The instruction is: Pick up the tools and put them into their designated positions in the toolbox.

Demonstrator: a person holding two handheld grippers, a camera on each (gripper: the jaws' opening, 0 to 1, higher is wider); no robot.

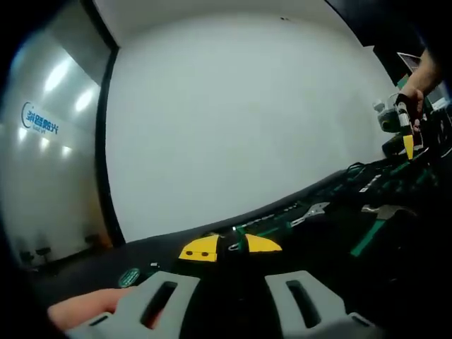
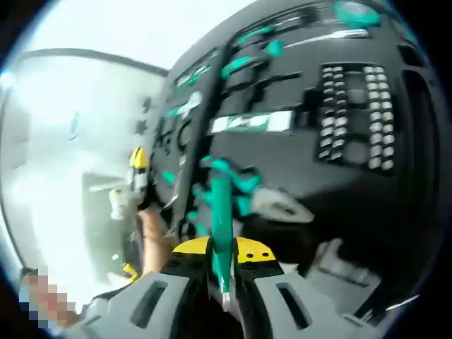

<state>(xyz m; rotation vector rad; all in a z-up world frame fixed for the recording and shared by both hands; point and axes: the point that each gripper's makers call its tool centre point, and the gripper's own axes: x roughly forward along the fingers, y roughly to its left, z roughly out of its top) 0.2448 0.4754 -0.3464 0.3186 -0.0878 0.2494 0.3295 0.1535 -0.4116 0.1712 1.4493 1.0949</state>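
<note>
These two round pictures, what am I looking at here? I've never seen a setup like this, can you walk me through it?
A person holds a two-jaw gripper in each hand, and a fisheye camera rides on each, looking along its jaws.

In the left gripper view, the left gripper has grey jaws with yellow tips; whether it is open or shut is hard to tell. Beyond it lies the black toolbox with tools in slots, under a white wall.

In the right gripper view, the right gripper is shut on a teal-handled tool above the toolbox tray, near rows of sockets.
</note>
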